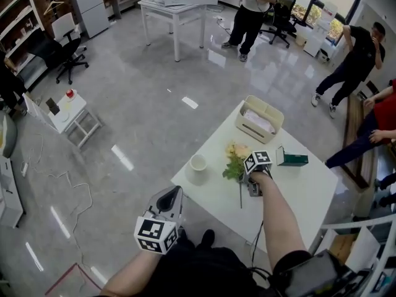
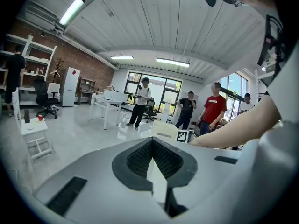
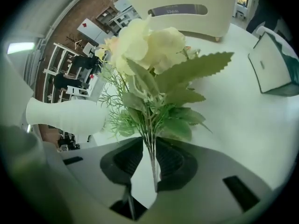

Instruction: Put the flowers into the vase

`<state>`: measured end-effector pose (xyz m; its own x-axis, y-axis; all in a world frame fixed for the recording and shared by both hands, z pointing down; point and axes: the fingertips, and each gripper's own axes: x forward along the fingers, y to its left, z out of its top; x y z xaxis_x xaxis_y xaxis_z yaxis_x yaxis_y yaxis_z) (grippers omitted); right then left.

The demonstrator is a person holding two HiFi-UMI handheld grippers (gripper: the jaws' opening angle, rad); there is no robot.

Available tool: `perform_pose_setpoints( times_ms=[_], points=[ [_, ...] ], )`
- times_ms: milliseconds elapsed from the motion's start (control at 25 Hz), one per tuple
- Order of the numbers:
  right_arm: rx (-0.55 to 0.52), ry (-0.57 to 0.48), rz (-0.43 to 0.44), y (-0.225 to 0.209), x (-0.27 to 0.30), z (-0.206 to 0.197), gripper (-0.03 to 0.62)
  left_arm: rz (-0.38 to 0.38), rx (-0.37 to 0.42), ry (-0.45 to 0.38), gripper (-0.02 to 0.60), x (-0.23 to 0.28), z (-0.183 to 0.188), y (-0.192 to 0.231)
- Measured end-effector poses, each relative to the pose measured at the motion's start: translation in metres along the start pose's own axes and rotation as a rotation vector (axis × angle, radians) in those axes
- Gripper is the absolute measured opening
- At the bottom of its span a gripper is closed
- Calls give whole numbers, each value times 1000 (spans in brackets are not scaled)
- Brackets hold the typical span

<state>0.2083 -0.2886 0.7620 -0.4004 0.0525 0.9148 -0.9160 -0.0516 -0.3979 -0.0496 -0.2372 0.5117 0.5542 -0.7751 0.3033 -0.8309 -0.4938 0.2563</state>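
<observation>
Nearest the head camera, the left gripper (image 1: 170, 198) hung off the table edge, above the glossy grey floor. It had a smooth grey shell and a cube of square markers at its rear. Its own view showed what the head view did not: two dark, ribbed pads (image 2: 138, 160) met at their tips, with nothing between them.

On the white square table (image 1: 297, 190), the right gripper (image 1: 252, 189) pointed steeply down at the flowers (image 1: 236, 159). From overhead, its jaws were masked by the gripper body and marker cube. The right gripper view showed them drawn narrow onto the thin green stems, with a ribbed pad (image 3: 128, 160) against each side of the bundle.

The flowers (image 3: 149, 50) were a small bunch lying flat on the table. The pale cream-yellow blooms looked soft and rounded, set among matt serrated leaves and feathery sprigs, and one long bare stem trailed toward the near edge.

The vase (image 1: 197, 166) stood just beside the blooms, on their left. It was white and matt, and the right gripper view showed its narrow neck and swelling body (image 3: 70, 115).

A cream tissue box (image 1: 258, 119) with rounded corners stood at the far corner, and a dark green carton (image 1: 292, 159) lay to the right.
</observation>
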Motion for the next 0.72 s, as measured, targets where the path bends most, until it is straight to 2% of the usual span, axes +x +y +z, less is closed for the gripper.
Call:
perform_pose_setpoints(
  times_ms=[240, 400, 560, 720],
  points=[
    [-1, 4, -13, 0, 3, 2, 47, -16, 8, 8, 3, 7, 1, -4],
    [-11, -44, -24, 1, 0, 5, 33, -27, 10, 4, 3, 11, 3, -8],
    [-36, -141, -7, 8, -16, 9, 31, -39, 18, -5, 3, 13, 7, -11],
    [-98, -299, 19, 27, -45, 8, 30, -56, 24, -21, 3, 13, 13, -16]
  ],
)
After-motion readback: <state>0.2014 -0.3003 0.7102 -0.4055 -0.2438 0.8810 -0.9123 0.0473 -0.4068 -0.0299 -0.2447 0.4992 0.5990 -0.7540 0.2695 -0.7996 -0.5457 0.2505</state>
